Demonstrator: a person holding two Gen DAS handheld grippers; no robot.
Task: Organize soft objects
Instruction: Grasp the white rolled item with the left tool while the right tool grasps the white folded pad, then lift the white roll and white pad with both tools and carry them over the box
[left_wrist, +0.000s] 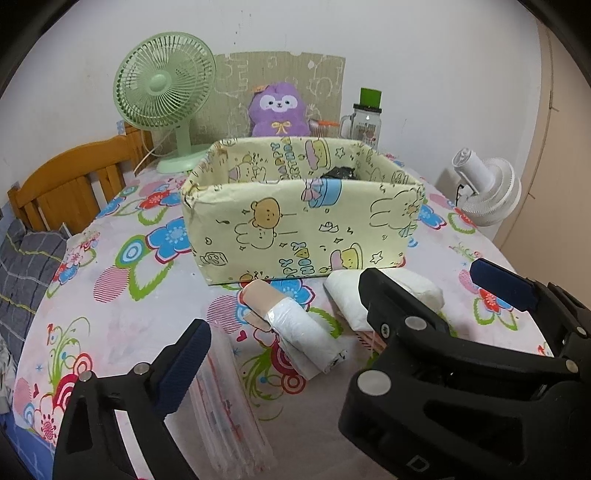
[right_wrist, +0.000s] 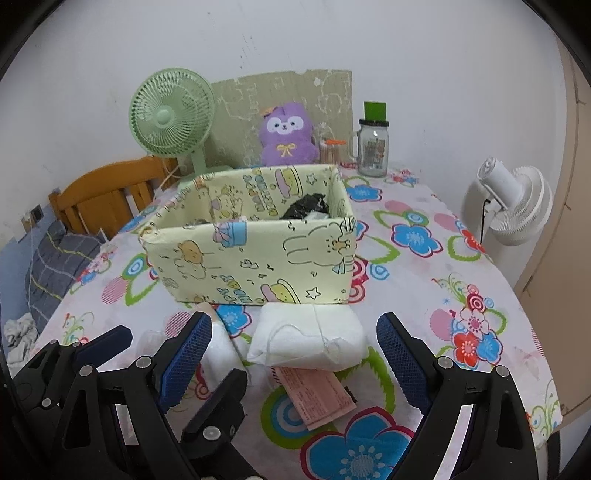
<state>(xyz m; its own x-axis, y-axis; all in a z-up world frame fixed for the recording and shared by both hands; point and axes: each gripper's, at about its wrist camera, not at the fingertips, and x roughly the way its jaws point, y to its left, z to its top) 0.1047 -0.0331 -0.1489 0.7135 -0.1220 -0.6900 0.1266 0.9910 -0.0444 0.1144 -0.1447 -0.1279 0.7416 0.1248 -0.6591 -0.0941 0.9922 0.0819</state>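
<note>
Left gripper tilted down over white roll, jaws spread, nothing pinched; right gripper angled down, jaws wide either side of white pack, pads apart from it; both lie before yellow box on floral tablecloth

"HAPPY BIRTHDAY" on box

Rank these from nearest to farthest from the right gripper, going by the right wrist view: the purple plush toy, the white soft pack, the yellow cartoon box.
From the right gripper:
1. White soft pack, on the tablecloth straight ahead between the open fingers.
2. Yellow cartoon box, just behind the pack, mid-table.
3. Purple plush toy, behind the box by the wall.
</note>
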